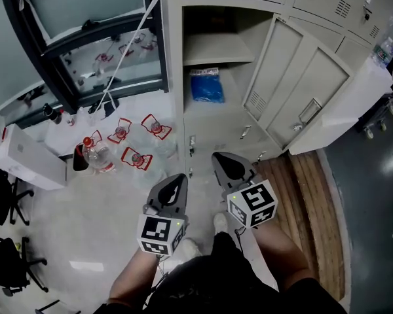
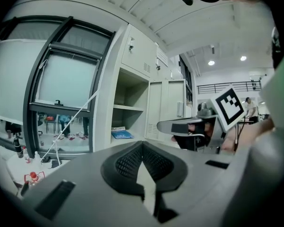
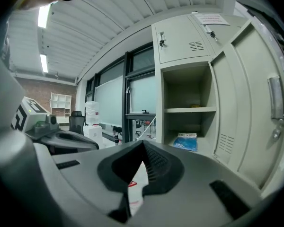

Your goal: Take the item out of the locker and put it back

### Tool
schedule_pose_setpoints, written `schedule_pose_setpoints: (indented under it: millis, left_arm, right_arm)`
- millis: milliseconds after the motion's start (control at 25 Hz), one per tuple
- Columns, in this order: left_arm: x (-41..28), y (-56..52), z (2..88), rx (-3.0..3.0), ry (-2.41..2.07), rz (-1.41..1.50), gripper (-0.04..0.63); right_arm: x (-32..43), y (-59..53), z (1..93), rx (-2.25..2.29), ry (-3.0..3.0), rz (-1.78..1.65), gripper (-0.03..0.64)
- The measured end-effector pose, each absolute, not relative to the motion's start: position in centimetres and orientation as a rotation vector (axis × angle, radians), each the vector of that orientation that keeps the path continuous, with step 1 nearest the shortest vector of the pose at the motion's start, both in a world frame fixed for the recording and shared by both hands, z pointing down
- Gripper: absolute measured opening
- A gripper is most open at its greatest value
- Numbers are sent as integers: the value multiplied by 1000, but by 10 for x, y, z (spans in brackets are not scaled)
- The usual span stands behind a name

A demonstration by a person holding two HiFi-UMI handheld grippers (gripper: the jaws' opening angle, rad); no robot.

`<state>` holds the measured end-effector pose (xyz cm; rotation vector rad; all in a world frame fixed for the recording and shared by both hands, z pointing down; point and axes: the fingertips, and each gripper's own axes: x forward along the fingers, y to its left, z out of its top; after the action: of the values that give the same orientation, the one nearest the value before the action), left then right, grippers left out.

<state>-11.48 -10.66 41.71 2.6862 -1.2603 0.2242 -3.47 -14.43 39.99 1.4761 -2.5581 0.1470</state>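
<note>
A blue plastic-wrapped packet (image 1: 206, 86) lies on the lower shelf of the open locker (image 1: 213, 51); it also shows in the left gripper view (image 2: 121, 134) and the right gripper view (image 3: 185, 142). Both grippers hang side by side in front of the locker, well short of the packet. My left gripper (image 1: 178, 178) (image 2: 143, 144) is shut with nothing in it. My right gripper (image 1: 218, 156) (image 3: 143, 144) is shut too and holds nothing. Each gripper view catches the other gripper off to its side.
The locker door (image 1: 295, 87) stands swung open to the right. Several water bottles with red handles (image 1: 121, 146) sit on the floor left of the locker, under a window. A white box (image 1: 26, 157) and office chairs (image 1: 3, 195) stand at far left.
</note>
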Motion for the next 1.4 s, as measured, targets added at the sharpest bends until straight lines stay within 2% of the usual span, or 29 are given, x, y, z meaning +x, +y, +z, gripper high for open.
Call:
schedule_pose_setpoints:
  millis: [440,1000,1400]
  left_arm:
    - [-86,-159,423,2661,-1299,235,4]
    - [-57,-235,436,2585,-1387,246,5]
    - [-52,-272,446,2561,-1411,259,5]
  right_arm:
    - [-10,-213,411,1422,-2564,160,2]
    - [11,-322,437,1303,-2555,149,118]
    - [6,-381,468,1233,-2470,65,163]
